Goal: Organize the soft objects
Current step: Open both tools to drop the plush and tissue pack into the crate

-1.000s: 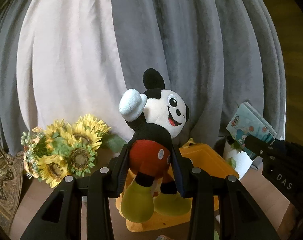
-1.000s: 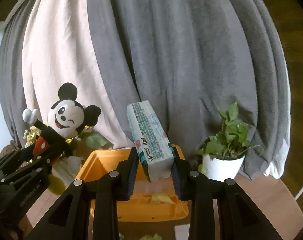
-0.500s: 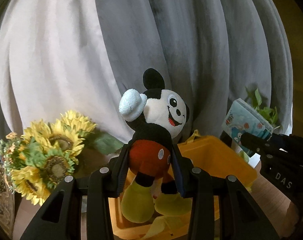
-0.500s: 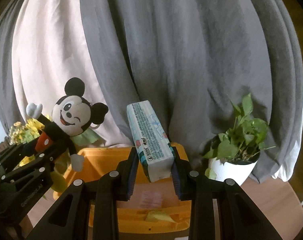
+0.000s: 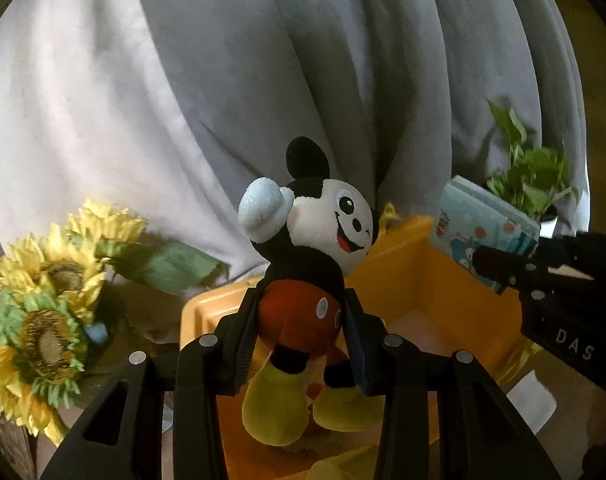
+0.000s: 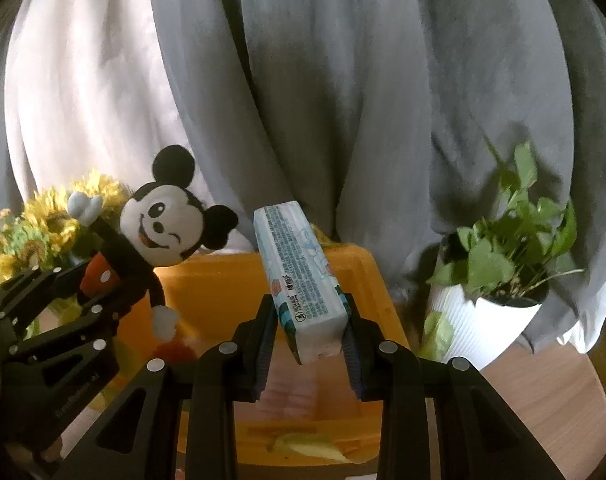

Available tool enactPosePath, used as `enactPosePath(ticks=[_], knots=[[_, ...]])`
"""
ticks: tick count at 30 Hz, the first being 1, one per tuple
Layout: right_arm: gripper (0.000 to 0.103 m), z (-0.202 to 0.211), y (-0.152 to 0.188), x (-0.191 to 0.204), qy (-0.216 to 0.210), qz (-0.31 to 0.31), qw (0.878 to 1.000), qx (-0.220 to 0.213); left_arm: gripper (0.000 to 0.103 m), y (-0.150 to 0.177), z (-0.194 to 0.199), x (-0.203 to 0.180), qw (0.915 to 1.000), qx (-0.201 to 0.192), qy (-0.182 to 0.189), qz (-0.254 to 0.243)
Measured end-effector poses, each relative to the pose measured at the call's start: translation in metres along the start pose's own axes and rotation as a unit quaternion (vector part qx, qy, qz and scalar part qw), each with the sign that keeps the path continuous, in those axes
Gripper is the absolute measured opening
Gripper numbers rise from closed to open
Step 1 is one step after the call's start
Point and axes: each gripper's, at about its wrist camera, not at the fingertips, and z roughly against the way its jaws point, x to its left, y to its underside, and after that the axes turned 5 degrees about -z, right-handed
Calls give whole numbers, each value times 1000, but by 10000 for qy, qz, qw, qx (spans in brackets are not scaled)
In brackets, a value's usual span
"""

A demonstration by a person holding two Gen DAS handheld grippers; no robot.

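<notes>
My left gripper point(image 5: 301, 320) is shut on a mouse plush toy point(image 5: 307, 264) at its red shorts, holding it upright over the orange bin point(image 5: 435, 292). The plush point(image 6: 151, 236) and the left gripper point(image 6: 63, 300) also show at the left of the right wrist view. My right gripper point(image 6: 307, 320) is shut on a pale blue tissue pack point(image 6: 299, 276), tilted up above the same orange bin point(image 6: 367, 276). That pack point(image 5: 475, 232) and the right gripper point(image 5: 503, 268) appear at the right of the left wrist view. Soft yellowish items lie in the bin's bottom.
Yellow artificial sunflowers point(image 5: 43, 288) stand left of the bin. A green plant in a white ribbed pot point(image 6: 487, 320) stands right of it. Grey and pale curtains point(image 6: 303, 80) hang close behind. The wooden tabletop point(image 6: 543, 400) shows at the right.
Both grippers have moved forward and down with their loads; the bin now looks larger and sits beneath them. The grips have not changed.
</notes>
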Motion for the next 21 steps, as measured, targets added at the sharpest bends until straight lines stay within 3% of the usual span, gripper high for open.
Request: enactPosePath(ticks=[16, 19, 21], knots=[[33, -28, 5, -6, 28, -128, 9982, 583, 45, 7, -34, -6, 9958, 755, 472, -223], [38, -28, 5, -7, 16, -185, 9980, 598, 59, 7, -30, -4, 9968, 670, 389, -174], [51, -26, 4, -7, 83, -168, 9984, 540, 61, 6, -26, -2, 9976, 603, 304, -149]])
